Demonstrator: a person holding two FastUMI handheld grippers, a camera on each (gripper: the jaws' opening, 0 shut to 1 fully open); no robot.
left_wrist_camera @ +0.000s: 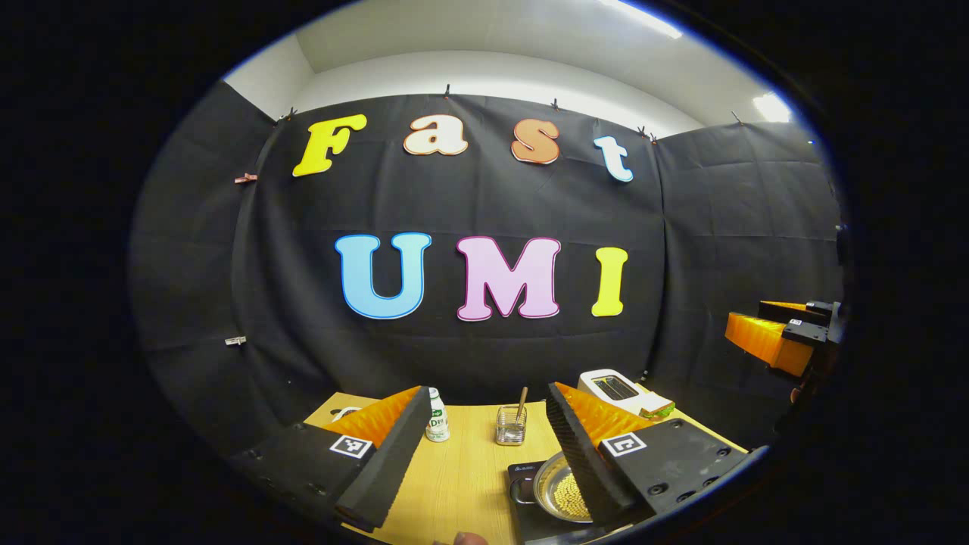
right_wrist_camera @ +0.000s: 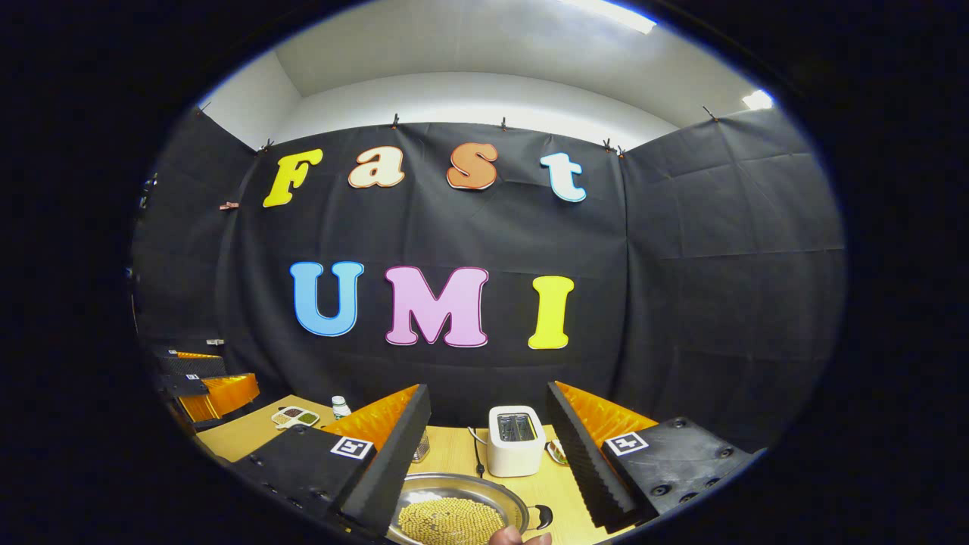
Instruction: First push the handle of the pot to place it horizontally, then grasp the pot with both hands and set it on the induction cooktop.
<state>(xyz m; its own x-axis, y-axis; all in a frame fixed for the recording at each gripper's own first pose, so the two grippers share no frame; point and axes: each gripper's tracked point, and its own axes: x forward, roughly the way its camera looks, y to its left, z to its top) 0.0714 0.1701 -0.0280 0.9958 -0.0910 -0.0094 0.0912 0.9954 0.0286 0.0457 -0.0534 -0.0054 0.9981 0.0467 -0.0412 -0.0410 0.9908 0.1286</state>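
Pot lies low between the right jaws, off to one side of the left jaws.

In the right gripper view the wide-spread right gripper (right_wrist_camera: 488,473) frames the round steel pot of yellow beans (right_wrist_camera: 454,515) just below and ahead, its small dark loop handle (right_wrist_camera: 542,517) toward the jaws' right finger. The left gripper (left_wrist_camera: 488,462), also gaping and holding nothing, has the pot (left_wrist_camera: 562,492) on the black induction cooktop (left_wrist_camera: 522,484), against its right-side finger; the right gripper looks nearer for the push.
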